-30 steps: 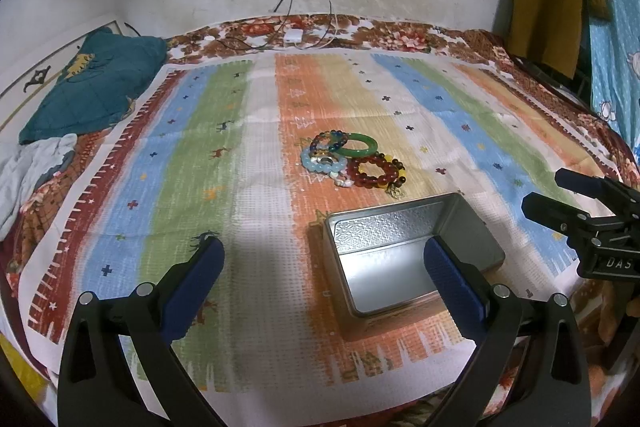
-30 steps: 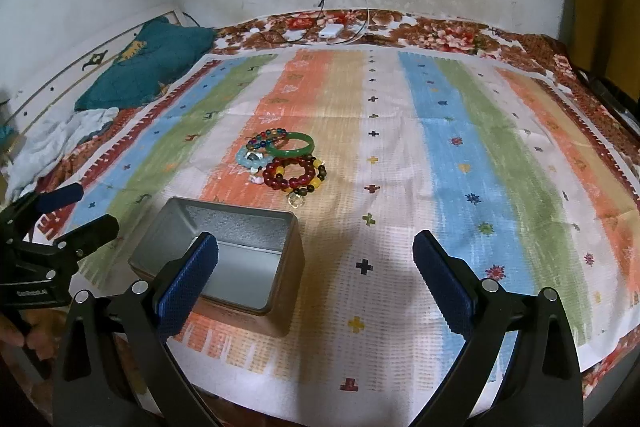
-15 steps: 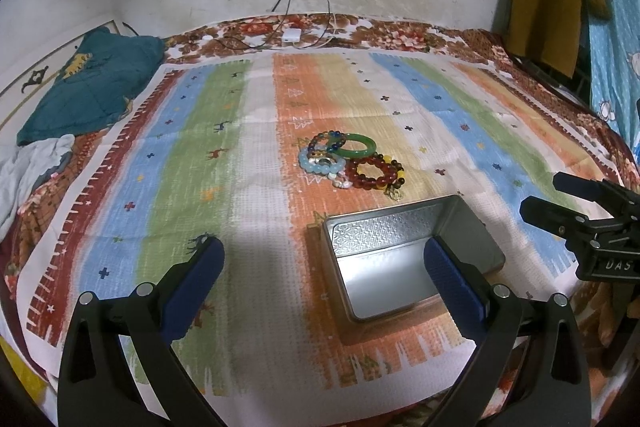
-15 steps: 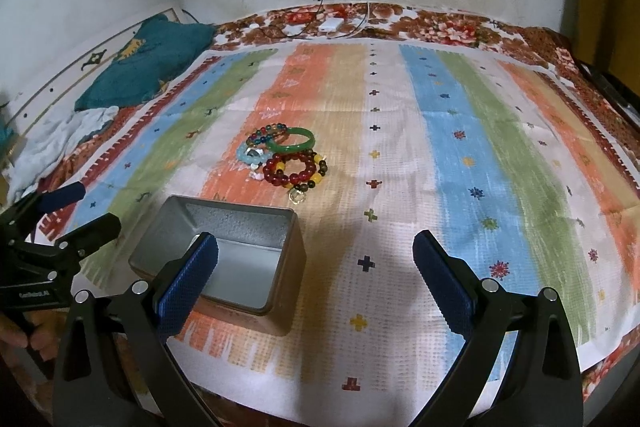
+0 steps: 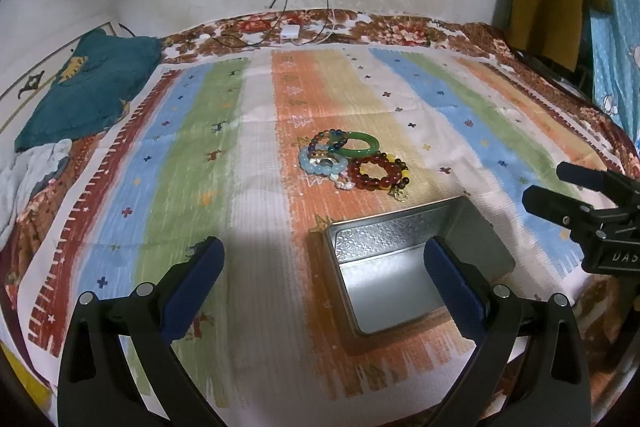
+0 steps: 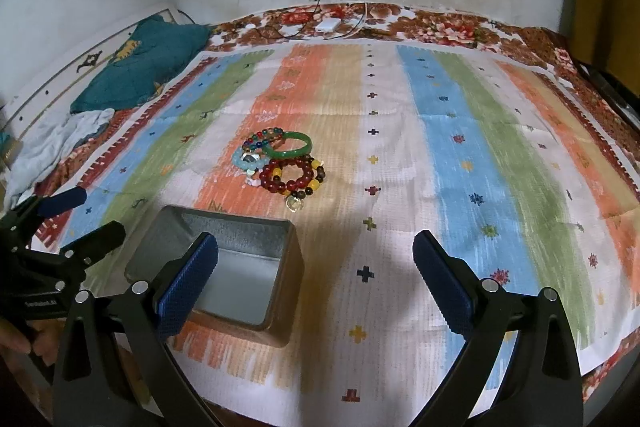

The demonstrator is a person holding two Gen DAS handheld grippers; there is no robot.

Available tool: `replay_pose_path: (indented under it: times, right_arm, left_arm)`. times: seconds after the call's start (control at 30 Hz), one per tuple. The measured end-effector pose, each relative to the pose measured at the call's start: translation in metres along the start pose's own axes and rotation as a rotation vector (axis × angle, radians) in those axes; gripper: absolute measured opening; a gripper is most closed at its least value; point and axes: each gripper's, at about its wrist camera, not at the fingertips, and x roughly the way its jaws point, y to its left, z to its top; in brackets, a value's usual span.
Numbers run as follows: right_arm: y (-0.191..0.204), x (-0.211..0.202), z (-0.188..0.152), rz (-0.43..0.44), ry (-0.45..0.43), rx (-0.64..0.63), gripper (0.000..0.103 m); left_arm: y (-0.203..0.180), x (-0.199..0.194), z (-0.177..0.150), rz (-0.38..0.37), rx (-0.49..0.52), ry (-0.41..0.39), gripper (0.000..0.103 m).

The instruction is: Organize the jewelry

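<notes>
Left wrist view: left gripper (image 5: 322, 267) w/ fingers spread wide, empty, hanging over the near end of the metal tin (image 5: 416, 267). Bracelets (image 5: 352, 161) piled just beyond the tin on the bed's striped cloth (image 5: 192, 155), not yet boxed.

Right wrist view: right gripper (image 6: 316, 263), fingers also wide apart, empty, to the tin's (image 6: 216, 267) right, prob. free to reach the bracelets (image 6: 282, 165).

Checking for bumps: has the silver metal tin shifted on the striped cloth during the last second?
No. The silver metal tin sits just as near the red beaded bracelet, on the same orange stripe.
</notes>
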Motion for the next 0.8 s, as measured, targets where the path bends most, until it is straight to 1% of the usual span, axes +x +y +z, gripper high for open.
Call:
replay_pose_path:
  times: [0.17, 0.33, 0.5, 0.63, 0.8]
  right_arm:
    - [0.003, 0.008, 0.009, 0.000, 0.006, -0.019, 0.099]
    - [0.004, 0.016, 0.016, 0.007, 0.015, -0.024, 0.099]
    - [0.002, 0.025, 0.025, 0.011, 0.022, -0.006, 0.099]
    - [0.000, 0.028, 0.030, 0.020, 0.030, -0.002, 0.099]
    - [-0.001, 0.036, 0.035, 0.013, 0.041, 0.004, 0.099]
  left_arm:
    - [-0.001, 0.015, 0.015, 0.009, 0.033, 0.022, 0.097]
    - [0.003, 0.030, 0.029, 0.004, 0.015, 0.041, 0.097]
    - [-0.001, 0.035, 0.034, -0.007, 0.037, 0.042, 0.097]
    - [0.001, 0.041, 0.039, -0.038, 0.030, 0.062, 0.097]
    - [0.005, 0.048, 0.045, -0.034, 0.021, 0.056, 0.097]
